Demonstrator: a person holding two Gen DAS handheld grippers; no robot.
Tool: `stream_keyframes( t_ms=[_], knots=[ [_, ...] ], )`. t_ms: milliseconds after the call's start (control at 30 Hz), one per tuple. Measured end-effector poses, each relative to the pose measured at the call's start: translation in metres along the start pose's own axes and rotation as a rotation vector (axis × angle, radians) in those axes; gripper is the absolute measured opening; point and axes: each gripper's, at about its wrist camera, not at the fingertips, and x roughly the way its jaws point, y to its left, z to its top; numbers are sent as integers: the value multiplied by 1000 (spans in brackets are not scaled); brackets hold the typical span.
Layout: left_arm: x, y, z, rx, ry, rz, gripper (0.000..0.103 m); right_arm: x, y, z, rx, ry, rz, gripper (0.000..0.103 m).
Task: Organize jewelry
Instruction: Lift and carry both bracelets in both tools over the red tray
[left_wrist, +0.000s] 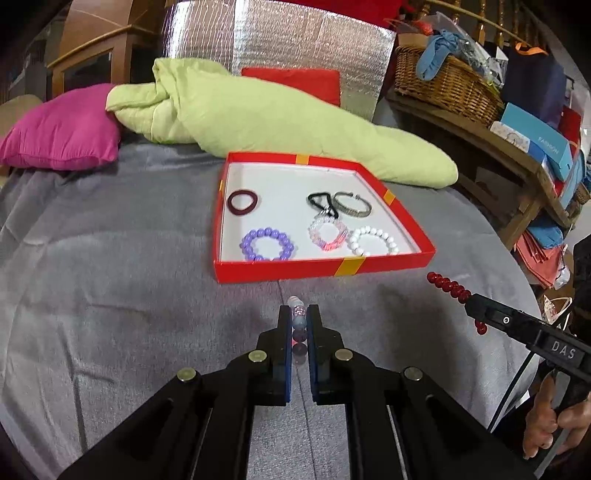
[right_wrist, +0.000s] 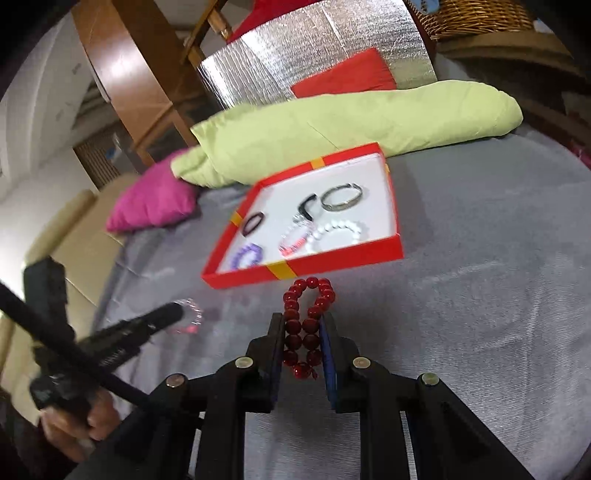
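A red box lies open on the grey bed cover and holds several bracelets and hair ties: purple beads, pink-clear beads, white beads, a metal bangle, a dark red hair tie. My left gripper is shut on a clear iridescent bead bracelet, just short of the box's near wall. My right gripper is shut on a dark red bead bracelet, also near the front of the box.
A rolled lime-green quilt lies behind the box, with a magenta pillow at the left and a red cushion. A wooden shelf with a wicker basket and boxes stands at the right.
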Motion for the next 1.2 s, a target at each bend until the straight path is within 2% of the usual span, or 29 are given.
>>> stream_keyframes(
  t_ms=[367,533,733,1033,1200],
  knots=[
    [-8,-18,7,68,-87,29,8,-13,-1,14,51,-58,60,21],
    [-13,-25,11,93,-122,2,8,-19,-7,26,87,-86,72,21],
    [-15,-26,20,71,-133,-33,8,-21,-11,41,103,-112,84,21],
    [-5,-30,61,101,-168,21,8,-9,-4,81,79,-158,93,21],
    [9,-25,88,83,-178,24,8,9,-8,109,93,-181,94,21]
  ],
)
